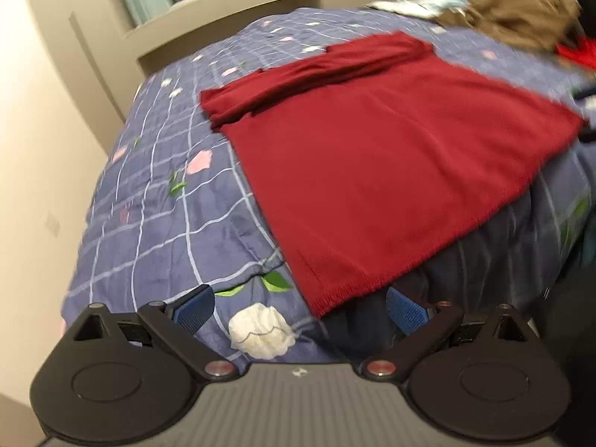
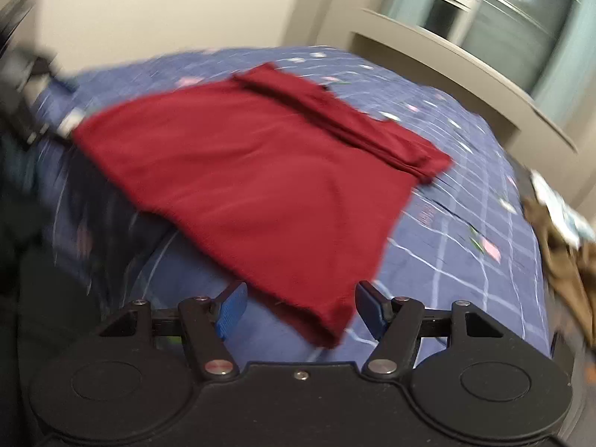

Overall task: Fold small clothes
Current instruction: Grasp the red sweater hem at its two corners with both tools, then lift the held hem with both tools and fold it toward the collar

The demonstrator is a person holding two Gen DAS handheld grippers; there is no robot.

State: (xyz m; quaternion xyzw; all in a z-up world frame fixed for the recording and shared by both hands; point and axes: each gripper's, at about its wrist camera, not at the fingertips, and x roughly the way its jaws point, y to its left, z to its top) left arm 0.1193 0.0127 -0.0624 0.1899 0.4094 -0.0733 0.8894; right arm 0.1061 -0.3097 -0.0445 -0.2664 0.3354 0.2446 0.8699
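Note:
A dark red garment (image 1: 372, 167) lies flat on a blue checked bedspread (image 1: 149, 231), its sleeves folded across the far end. My left gripper (image 1: 300, 309) is open wide just above the bed's near edge. The garment's near left corner lies between its blue pads (image 1: 193, 307), touching neither. In the right wrist view the same garment (image 2: 242, 171) spreads over the bedspread (image 2: 447, 260). My right gripper (image 2: 301, 309) is open, with the garment's near right corner hanging between its fingers (image 2: 232, 309). That cloth is not pinched.
A brown garment (image 1: 521, 11) is heaped at the far right of the bed beside something bright red (image 1: 577, 52); it also shows as a brown heap (image 2: 566, 260). A beige window ledge (image 2: 465, 74) and walls surround the bed. The bedspread drops off at the near edge.

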